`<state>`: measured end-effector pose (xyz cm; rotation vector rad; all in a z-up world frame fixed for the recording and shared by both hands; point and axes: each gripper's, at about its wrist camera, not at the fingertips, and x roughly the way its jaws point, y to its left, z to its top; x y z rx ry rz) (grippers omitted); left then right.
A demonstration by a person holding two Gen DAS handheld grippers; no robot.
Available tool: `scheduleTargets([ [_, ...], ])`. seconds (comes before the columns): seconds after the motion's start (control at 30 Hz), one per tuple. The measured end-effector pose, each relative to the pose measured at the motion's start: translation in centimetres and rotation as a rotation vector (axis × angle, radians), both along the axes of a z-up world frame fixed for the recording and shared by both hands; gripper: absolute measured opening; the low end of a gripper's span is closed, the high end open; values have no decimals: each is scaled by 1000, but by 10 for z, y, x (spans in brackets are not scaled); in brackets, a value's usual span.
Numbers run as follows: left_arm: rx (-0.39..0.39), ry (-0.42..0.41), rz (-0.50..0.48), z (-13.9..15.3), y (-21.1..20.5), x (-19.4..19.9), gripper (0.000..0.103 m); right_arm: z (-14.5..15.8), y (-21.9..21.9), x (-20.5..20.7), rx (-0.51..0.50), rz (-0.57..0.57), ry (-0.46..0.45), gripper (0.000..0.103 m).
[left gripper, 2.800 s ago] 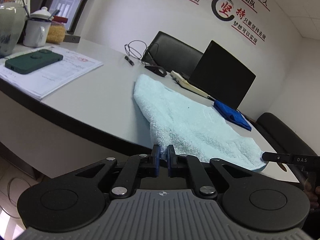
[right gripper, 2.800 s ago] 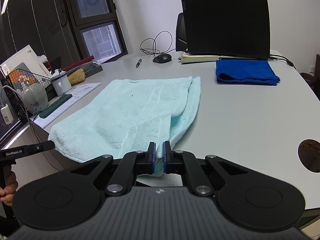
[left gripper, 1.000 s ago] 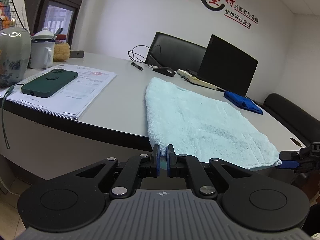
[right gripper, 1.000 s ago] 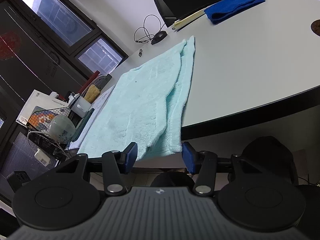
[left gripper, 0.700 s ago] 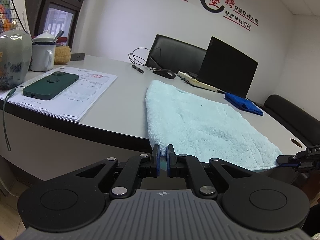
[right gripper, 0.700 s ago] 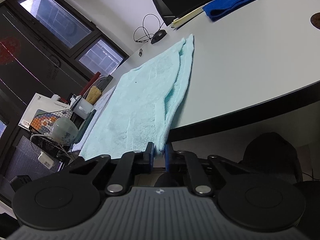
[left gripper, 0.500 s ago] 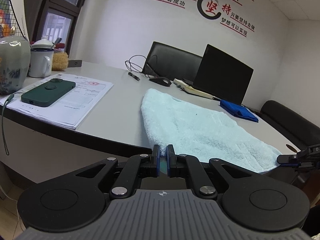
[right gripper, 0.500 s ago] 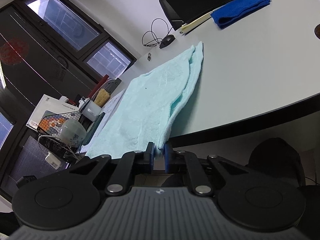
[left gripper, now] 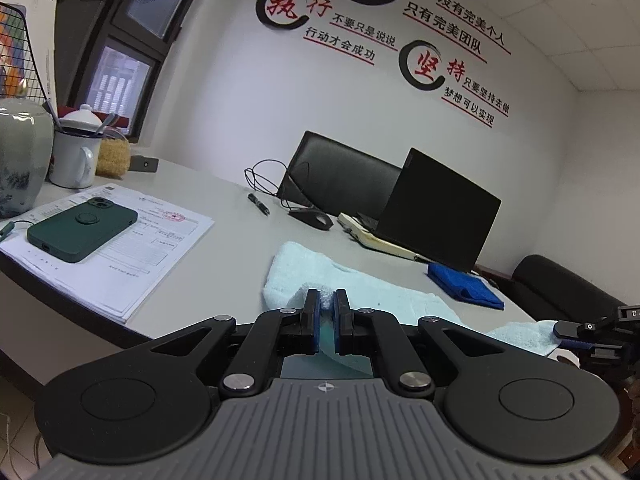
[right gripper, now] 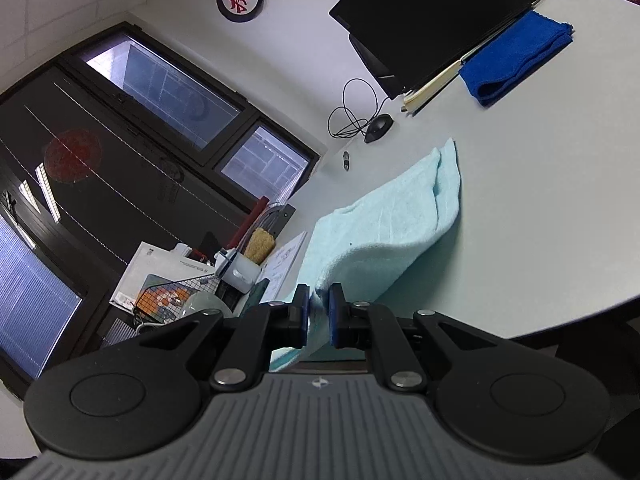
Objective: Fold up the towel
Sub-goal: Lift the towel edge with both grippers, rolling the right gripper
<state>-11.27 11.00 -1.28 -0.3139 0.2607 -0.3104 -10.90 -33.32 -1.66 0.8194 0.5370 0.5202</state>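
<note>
A light blue towel [left gripper: 384, 292] lies on the grey desk [left gripper: 224, 248], its near edge lifted off the desk. My left gripper [left gripper: 327, 308] is shut on the towel's near left corner. My right gripper [right gripper: 318, 308] is shut on the near right corner and holds it raised, so the towel [right gripper: 392, 224] arches up from the desk [right gripper: 540, 208]. The right gripper also shows at the right edge of the left wrist view [left gripper: 592, 330], holding towel cloth.
A green phone [left gripper: 82, 228] on papers [left gripper: 132, 252], a mug [left gripper: 74, 156] and a jar [left gripper: 22, 156] stand at the left. A pen [left gripper: 258, 204], mouse [left gripper: 314, 216], open laptop [left gripper: 436, 212] and folded blue cloth [left gripper: 464, 286] lie behind the towel.
Both grippers have risen with the towel's near corners, lifting the near edge off the desk. About a second ago the right gripper was open; it then shut on the corner.
</note>
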Motion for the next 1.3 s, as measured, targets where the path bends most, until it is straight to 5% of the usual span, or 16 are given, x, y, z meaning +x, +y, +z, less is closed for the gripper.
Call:
scheduleTargets([
  [0.6,90,-12,73,29,-36,99,8,19,-5,84,-83,-116,-24,10],
  [1.3,181,153,50,9,-71,220,8,-1,-18,169,-100,-206,114,10],
])
